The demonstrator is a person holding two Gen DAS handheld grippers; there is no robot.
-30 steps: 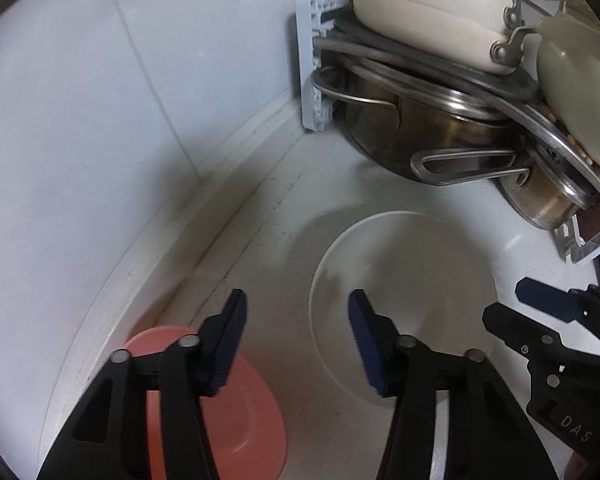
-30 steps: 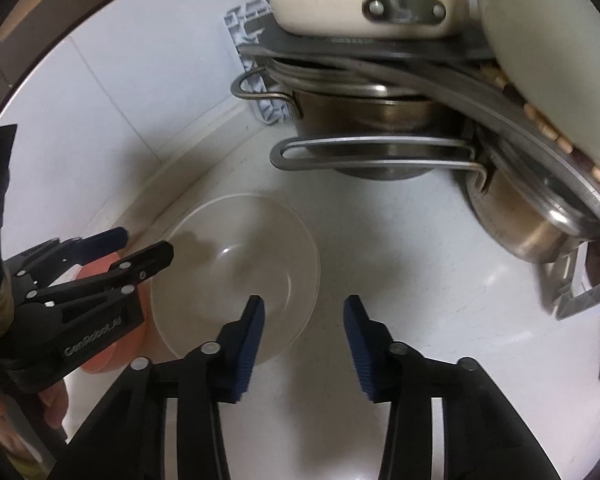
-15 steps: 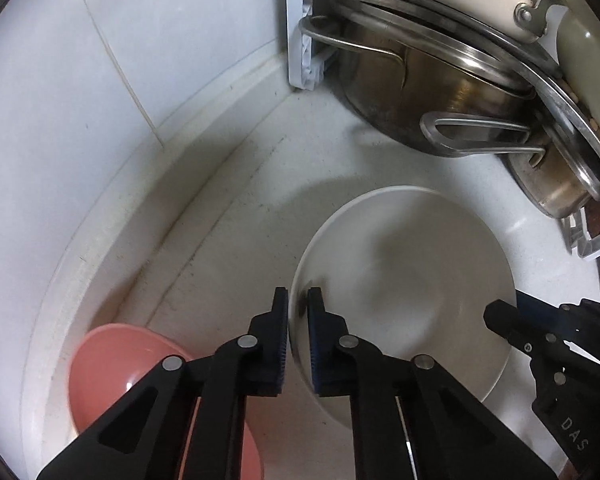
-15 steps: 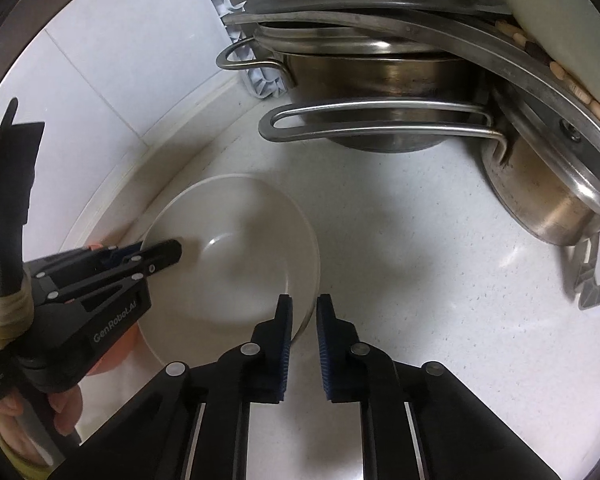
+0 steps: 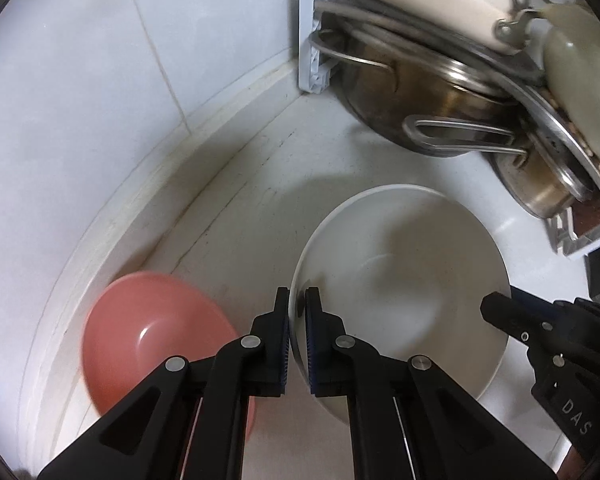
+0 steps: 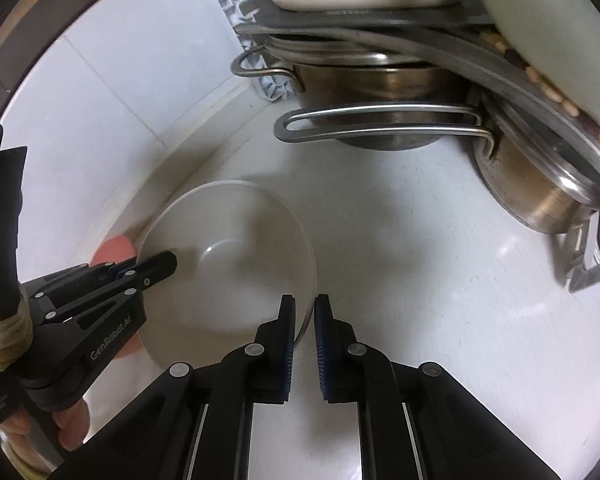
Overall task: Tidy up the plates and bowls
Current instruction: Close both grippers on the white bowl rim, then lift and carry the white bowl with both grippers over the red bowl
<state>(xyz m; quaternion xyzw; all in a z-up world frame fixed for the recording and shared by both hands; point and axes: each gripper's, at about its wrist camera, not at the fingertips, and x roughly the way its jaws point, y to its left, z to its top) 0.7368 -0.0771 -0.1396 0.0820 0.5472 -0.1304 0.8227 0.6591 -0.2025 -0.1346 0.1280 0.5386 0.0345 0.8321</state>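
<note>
Wide, shallow white ceramic bowl (image 5: 400, 280) sits on the white bench (image 6: 420, 260), held by 2 grippers: left gripper (image 5: 297, 312) clamped on its left rim, right gripper (image 6: 305, 320) clamped on its right rim. Pink plastic bowl (image 5: 148, 328) lies just left, so left arm is nearer.

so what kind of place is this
Most likely a home kitchen counter: a white tiled wall, steel pots stacked in a drying rack, and a white bowl beside a pink bowl.
</note>
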